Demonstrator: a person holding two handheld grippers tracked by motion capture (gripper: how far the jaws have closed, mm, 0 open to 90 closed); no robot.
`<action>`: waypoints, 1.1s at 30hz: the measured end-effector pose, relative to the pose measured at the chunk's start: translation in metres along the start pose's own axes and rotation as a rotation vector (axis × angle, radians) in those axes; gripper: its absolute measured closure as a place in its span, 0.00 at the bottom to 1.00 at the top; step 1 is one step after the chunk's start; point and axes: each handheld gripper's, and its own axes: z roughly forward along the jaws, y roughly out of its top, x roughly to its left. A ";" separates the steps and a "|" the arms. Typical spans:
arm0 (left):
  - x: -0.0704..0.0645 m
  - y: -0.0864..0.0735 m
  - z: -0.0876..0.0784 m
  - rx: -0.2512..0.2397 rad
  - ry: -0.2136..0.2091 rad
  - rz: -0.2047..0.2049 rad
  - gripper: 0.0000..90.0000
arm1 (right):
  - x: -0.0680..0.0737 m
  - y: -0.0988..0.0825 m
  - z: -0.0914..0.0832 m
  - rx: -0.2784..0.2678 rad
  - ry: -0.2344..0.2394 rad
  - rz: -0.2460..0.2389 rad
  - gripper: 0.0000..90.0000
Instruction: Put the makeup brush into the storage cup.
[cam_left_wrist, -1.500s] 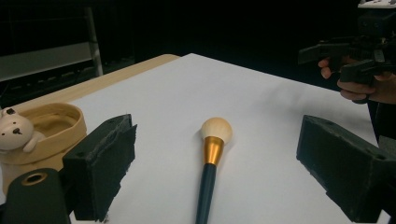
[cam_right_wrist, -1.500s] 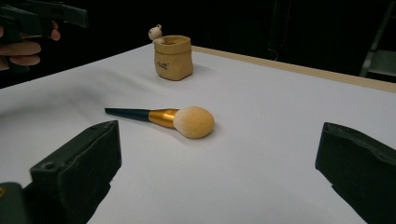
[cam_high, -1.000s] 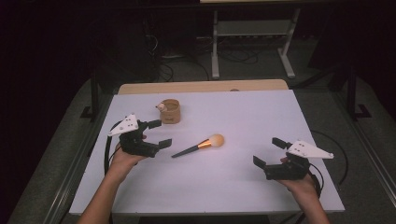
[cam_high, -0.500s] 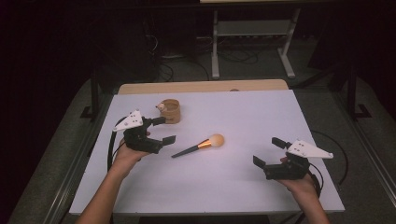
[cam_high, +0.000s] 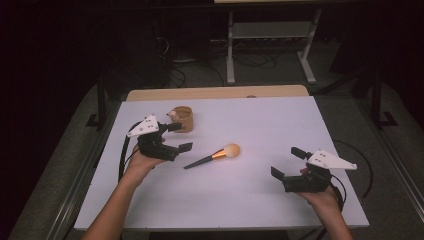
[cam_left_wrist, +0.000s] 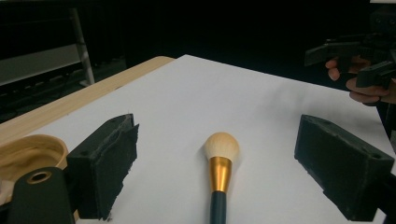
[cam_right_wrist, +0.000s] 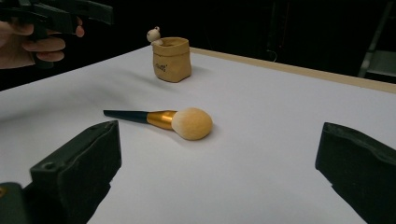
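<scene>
Left gripper (cam_high: 176, 137) has crept toward the makeup brush (cam_high: 212, 156), fingers wide, handle lined up between them (pickup likely next); right gripper (cam_high: 288, 164) waits, fingers wide

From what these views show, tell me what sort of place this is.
Probably a lab or studio set up for recording: a white-topped table under bright light in a dark room, a metal stand with loose cables behind, and only a makeup brush and small holder as props.

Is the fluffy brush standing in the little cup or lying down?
Lying down. The brush rests flat on the white table, apart from the cup.
</scene>
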 end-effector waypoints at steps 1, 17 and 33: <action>0.000 0.000 0.001 -0.001 -0.001 -0.001 0.14 | 0.000 0.000 0.000 0.000 0.000 0.000 0.00; 0.004 0.003 0.015 0.011 -0.008 0.005 0.14 | 0.001 0.000 0.000 -0.004 0.000 0.003 0.00; 0.004 0.010 0.041 0.042 -0.040 0.031 0.14 | 0.001 0.000 0.001 -0.004 0.005 0.009 0.00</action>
